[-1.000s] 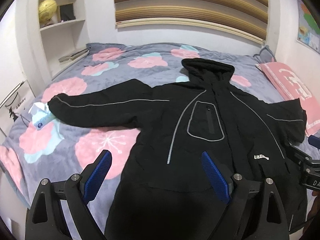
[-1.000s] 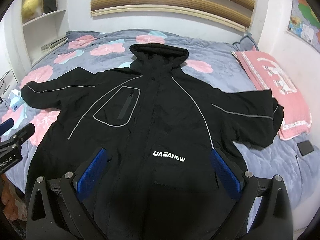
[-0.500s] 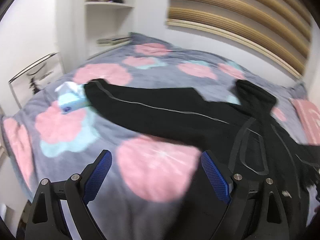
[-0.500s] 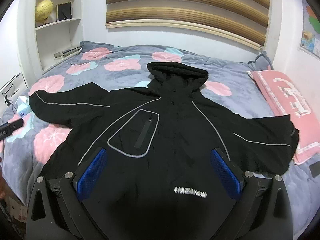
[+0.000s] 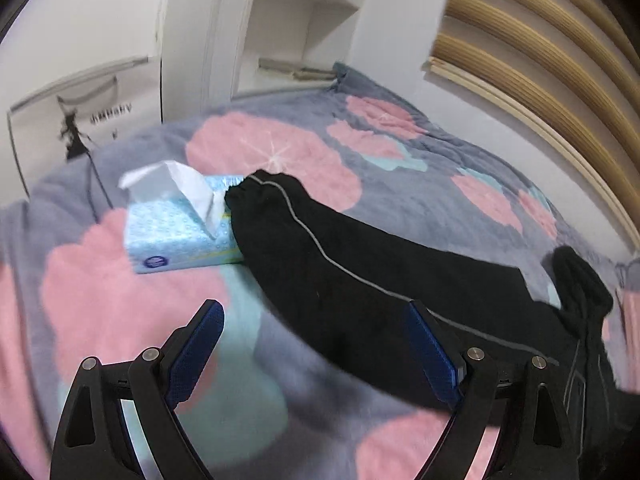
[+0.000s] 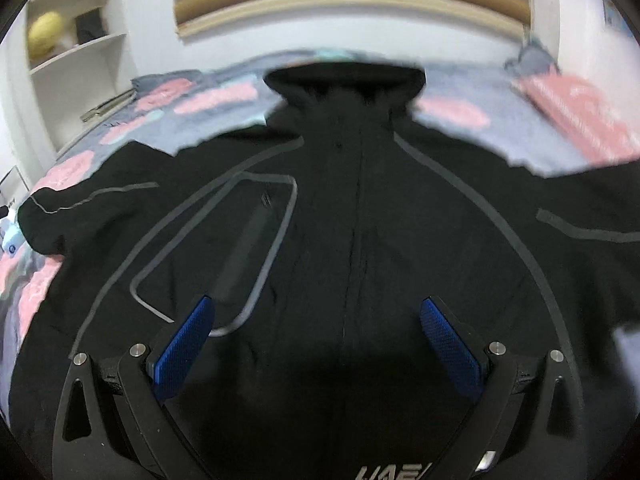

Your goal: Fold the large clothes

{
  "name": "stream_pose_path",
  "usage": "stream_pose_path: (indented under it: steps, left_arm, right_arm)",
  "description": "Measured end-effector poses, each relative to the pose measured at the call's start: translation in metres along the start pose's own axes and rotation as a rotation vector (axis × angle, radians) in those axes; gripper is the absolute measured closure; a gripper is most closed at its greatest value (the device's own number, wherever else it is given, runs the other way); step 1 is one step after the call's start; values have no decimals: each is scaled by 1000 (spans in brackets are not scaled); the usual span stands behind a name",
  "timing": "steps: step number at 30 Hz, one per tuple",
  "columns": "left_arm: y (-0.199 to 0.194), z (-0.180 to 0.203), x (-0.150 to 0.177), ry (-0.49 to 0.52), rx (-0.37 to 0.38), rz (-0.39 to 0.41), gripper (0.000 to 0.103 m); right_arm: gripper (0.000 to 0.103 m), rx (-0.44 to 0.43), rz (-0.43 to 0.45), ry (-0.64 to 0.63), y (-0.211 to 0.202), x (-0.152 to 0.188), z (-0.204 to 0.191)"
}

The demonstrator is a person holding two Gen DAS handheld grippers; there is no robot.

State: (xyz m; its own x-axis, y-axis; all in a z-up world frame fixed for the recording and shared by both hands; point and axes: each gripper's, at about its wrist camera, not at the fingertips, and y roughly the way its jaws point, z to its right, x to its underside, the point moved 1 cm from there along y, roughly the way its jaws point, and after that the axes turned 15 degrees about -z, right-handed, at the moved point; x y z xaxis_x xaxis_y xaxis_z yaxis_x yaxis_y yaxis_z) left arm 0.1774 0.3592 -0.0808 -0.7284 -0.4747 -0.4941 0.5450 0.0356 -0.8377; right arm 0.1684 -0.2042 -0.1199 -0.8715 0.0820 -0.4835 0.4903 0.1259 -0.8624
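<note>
Black jacket (image 6: 360,220) lies flat on the bed (image 5: 400,168), front up. Left gripper (image 5: 316,344) spread wide, empty, nearer the sleeve (image 5: 320,256); sleeve runs ahead-left, cuff touching a tissue box (image 5: 176,232) near the bed's left edge. Right gripper (image 6: 316,332) released over the chest. Hem hidden; right view blurred.

Jacket (image 6: 360,240) matt cloth — blanket (image 5: 400,184) fleecy.
</note>
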Motion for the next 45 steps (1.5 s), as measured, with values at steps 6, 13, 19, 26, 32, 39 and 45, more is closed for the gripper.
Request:
stream_pose_path:
  steps: [6,13,19,26,32,39,45]
  left_arm:
    - [54,-17,-26,-133,-55,-53,11]
    - [81,-29,-36,-196,-45,-45,13]
    - [92,-12,-45,-122,-13,-65,80]
    - [38,39,-31,89,15,77,89]
    - [-31,151,4,391,138,172,89]
    - [-29,288,78,673,273,80,89]
    - [49,350,151,845,333,-228,81]
  right_arm:
    - [0,-32,-23,23,17,6,8]
    - [0,-13,-26,-9,21,11,1]
    - [0,-14,-27,-13,21,11,0]
    - [0,-22,-27,-11,21,11,1]
    - [0,-45,-23,-1,21,12,3]
    - [0,-68,-13,7,20,13,5]
    - [0,-86,-14,15,22,13,8]
